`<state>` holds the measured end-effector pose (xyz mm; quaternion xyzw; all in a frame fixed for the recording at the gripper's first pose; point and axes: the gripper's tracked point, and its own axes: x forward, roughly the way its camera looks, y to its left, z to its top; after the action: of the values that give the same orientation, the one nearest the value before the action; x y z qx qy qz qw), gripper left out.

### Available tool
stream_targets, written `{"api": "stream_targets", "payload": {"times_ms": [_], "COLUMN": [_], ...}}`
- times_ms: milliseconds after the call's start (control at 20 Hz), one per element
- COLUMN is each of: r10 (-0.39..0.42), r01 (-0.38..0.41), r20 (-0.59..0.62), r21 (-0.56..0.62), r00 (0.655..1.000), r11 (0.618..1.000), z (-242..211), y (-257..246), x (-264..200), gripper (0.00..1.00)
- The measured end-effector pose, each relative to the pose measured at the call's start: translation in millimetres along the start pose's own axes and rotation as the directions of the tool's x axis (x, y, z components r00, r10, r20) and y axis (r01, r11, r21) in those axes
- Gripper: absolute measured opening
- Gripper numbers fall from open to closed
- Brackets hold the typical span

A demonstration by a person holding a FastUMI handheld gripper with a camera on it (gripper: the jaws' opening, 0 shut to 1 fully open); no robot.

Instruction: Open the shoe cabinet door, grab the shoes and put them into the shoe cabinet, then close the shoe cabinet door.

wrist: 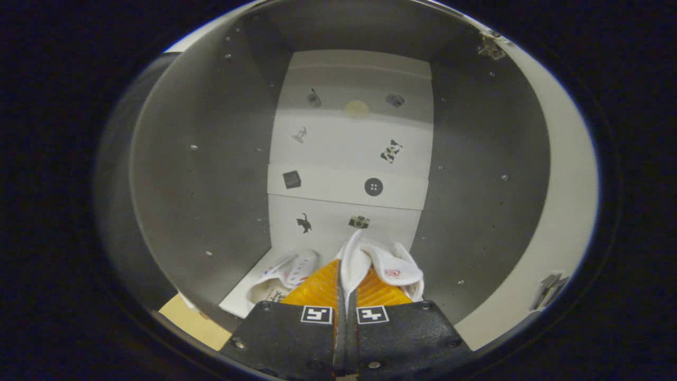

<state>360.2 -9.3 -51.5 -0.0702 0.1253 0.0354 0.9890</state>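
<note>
My fingers (346,296) are pinched nearly together on the white collar of a shoe (389,267), which hangs just ahead of them inside the open cabinet (211,159). A second shoe (288,272) already lies on the cabinet floor by its left wall, just beside mine. I judge this the placing step: I need to lower the shoe onto the floor next to its mate, spread the fingers, back out, then swing the door (566,185) shut.

Cabinet (211,159) interior open above; second shoe (288,272) lies left of gripper (345,286).
</note>
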Motion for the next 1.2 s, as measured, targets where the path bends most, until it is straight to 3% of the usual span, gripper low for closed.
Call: {"api": "stream_targets", "payload": {"times_ms": [400,550,750,1050,1150,1200], "r10": [0.0,0.008,0.009,0.007,0.035,0.053], "r01": [-0.003,-0.013,-0.011,-0.01,-0.035,-0.053], "r20": [-0.051,-0.09,-0.087,-0.06,-0.03,-0.015], "r21": [-0.055,-0.05,-0.032,-0.047,-0.014,-0.01], "r00": [0.999,0.996,0.996,0.998,0.999,0.999], "r11": [0.998,0.999,0.999,0.999,0.999,0.999], "z": [-42,-58,-63,-68,-61,-54], "y": [-6,-3,1,12,20,23], "x": [91,106,108,82,71,69], "gripper": [0.04,0.04,0.13,0.66,0.77,0.77]}}
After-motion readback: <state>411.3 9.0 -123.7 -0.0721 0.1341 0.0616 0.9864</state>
